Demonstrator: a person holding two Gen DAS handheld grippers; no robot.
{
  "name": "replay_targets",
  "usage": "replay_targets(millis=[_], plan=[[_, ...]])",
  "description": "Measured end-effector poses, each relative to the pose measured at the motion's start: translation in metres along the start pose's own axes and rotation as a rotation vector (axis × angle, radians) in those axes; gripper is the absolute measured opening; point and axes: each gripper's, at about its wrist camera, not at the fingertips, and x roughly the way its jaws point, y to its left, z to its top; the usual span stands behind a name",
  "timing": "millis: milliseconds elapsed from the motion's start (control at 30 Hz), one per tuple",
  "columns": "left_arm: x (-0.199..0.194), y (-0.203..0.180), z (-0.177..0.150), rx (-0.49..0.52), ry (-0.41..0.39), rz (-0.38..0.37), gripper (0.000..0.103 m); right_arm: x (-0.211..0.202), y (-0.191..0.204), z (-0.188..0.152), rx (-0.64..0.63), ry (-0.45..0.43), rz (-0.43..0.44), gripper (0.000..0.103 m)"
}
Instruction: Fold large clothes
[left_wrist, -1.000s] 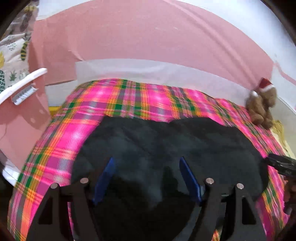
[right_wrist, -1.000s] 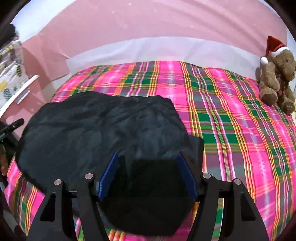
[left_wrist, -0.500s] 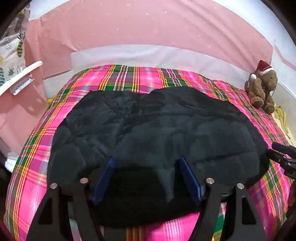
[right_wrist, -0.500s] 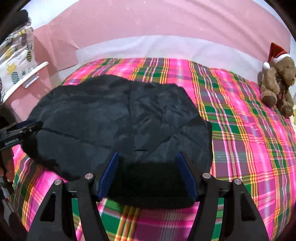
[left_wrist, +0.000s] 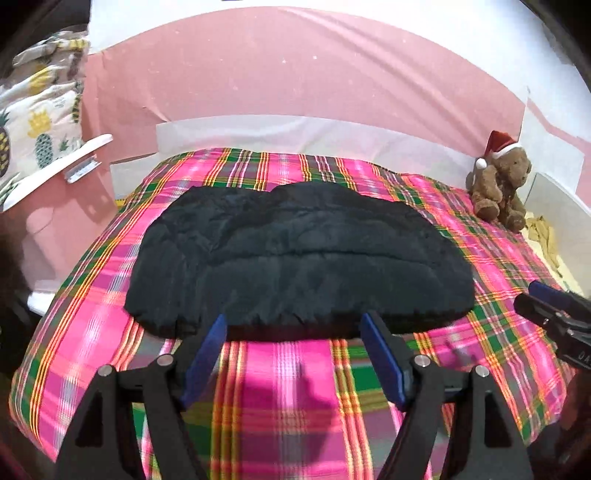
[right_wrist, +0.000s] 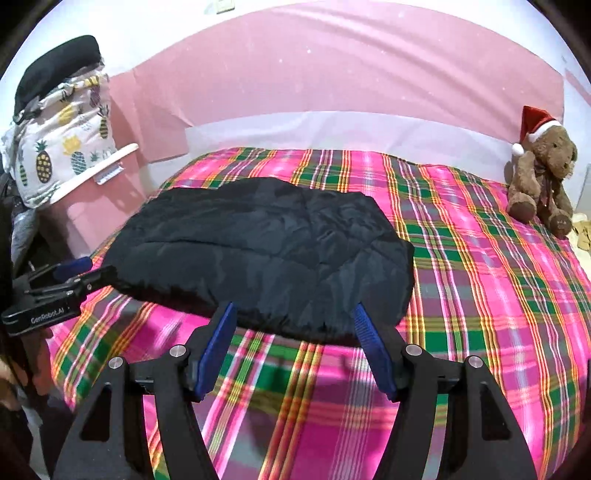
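1. Blue-padded fingers of the left claw (left_wrist: 293, 323) are held spread, empty, at the near hem of the black garment (left_wrist: 299, 262).
2. The right claw (right_wrist: 293, 310) is likewise spread, gripping nothing.
3. The garment is laid flat on the plaid bed (left_wrist: 280, 373).
4. A teddy bear (right_wrist: 541, 177) is seated at 2 o'clock.
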Motion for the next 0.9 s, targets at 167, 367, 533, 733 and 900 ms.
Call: replay_targets(millis=[167, 367, 533, 733, 900], plan=[[-0.024, -0.009, -0.024, -0.009, 0.003, 0.027, 0.078, -0.023, 0.007, -0.020, 0.008, -0.010, 0.001, 0.066], [-0.037, -0.012, -0.043, -0.025, 0.026, 0.024, 0.078, -0.037, 0.017, -0.040, 0.010, -0.002, 0.017, 0.066], [-0.043, -0.015, -0.051, -0.031, 0.030, 0.035, 0.078, -0.039, 0.025, -0.049, 0.004, 0.009, 0.021, 0.066], [-0.044, -0.016, -0.053, -0.050, 0.034, 0.026, 0.078, -0.038, 0.029, -0.052, -0.002, 0.014, 0.014, 0.066], [-0.042, -0.014, -0.056, -0.061, 0.038, 0.030, 0.078, -0.034, 0.030, -0.054, -0.007, 0.028, 0.017, 0.066]])
